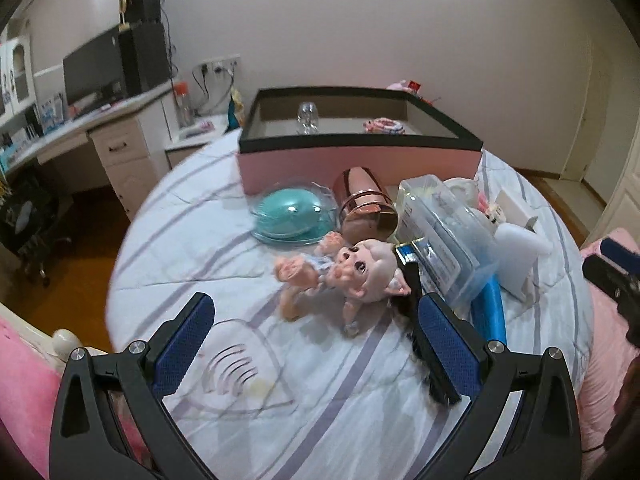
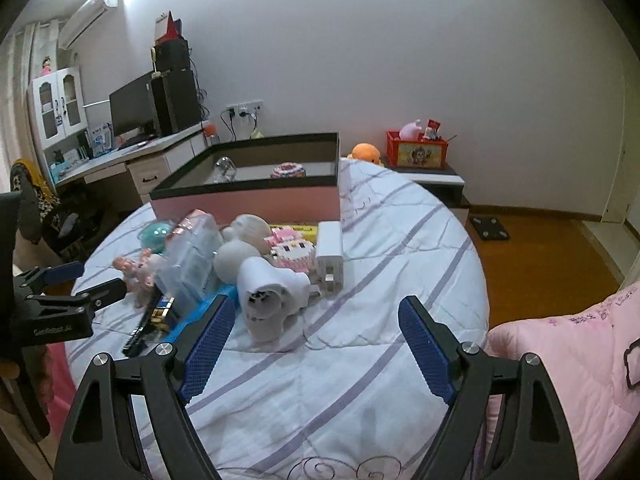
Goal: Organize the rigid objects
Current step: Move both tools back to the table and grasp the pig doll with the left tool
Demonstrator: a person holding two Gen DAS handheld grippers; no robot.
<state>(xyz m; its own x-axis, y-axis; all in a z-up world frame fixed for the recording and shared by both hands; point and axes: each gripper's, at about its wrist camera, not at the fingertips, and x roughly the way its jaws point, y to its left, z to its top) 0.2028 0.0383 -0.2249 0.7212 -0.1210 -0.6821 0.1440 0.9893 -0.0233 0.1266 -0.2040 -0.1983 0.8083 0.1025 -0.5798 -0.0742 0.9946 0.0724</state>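
Observation:
A pile of small objects lies on the striped bed sheet in front of a pink box with a black rim (image 1: 360,156) (image 2: 248,200). My left gripper (image 1: 316,308) (image 2: 98,276) is open. Just beyond its tips lies a pale doll (image 1: 352,272). A black comb (image 1: 424,344) runs under its right finger. Behind the doll sit a teal dome (image 1: 290,216), a rose-gold cup (image 1: 366,208) and a clear plastic case (image 1: 440,232). My right gripper (image 2: 318,306) (image 1: 612,268) is open and empty. A white hair dryer (image 2: 272,296) lies just past its left finger.
The box holds a clear glass item (image 1: 307,118) and a pink ring (image 1: 384,125). A white charger block (image 2: 330,256) and a pink block toy (image 2: 288,248) lie in the pile. A pink quilt (image 2: 568,360) covers the right. A desk (image 2: 132,160) stands beyond the bed's left edge.

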